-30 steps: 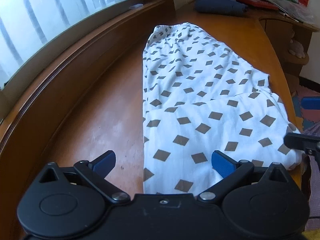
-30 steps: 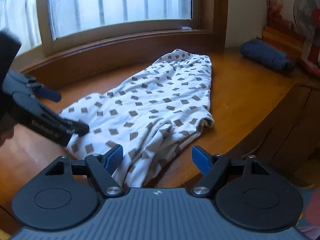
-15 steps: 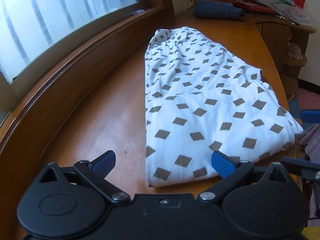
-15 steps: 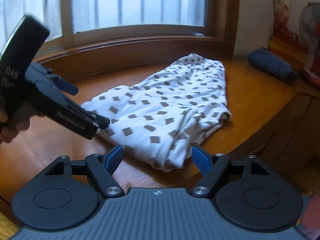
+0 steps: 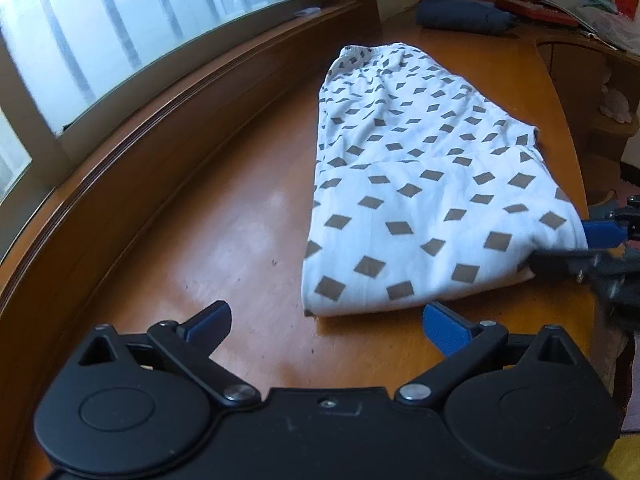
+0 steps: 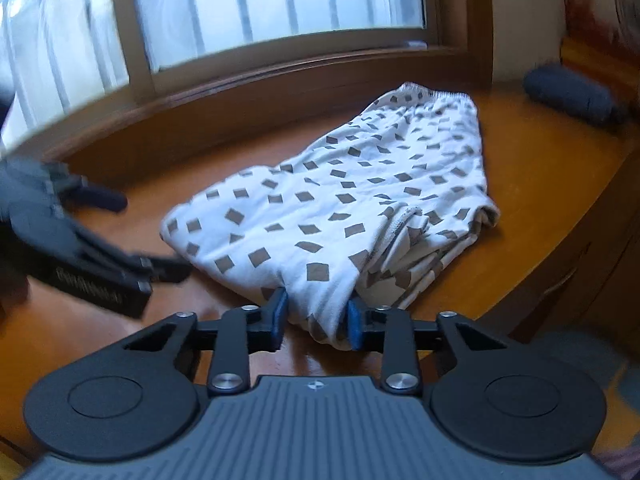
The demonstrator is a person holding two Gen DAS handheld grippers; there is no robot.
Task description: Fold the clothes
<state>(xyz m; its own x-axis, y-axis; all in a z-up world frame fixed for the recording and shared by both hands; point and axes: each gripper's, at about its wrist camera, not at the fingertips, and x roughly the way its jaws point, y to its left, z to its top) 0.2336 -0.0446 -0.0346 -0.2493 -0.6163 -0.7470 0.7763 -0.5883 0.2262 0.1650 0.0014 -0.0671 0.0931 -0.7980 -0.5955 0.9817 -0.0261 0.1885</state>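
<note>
A white garment with brown diamonds (image 5: 420, 200) lies folded lengthwise on the wooden table (image 5: 224, 240), its waistband at the far end. My left gripper (image 5: 326, 322) is open just short of the garment's near edge, with nothing between its fingers. In the right wrist view, my right gripper (image 6: 316, 316) has its jaws closing on the near corner of the garment (image 6: 320, 208), and bunched cloth fills the gap between the blue pads. The left gripper (image 6: 148, 236) shows blurred at the left there. The right gripper (image 5: 592, 244) shows at the garment's right corner in the left wrist view.
A window and a curved wooden sill (image 5: 160, 92) run along the table's far left side. A dark blue rolled bundle (image 5: 460, 16) lies beyond the waistband. The table's right edge (image 5: 580, 152) drops off close beside the garment, with shelves and clutter behind.
My left gripper has drawn back off the garment, so its near edge now lies in front of the fingers. My right gripper's jaws have narrowed from wide open onto the garment's near corner.
</note>
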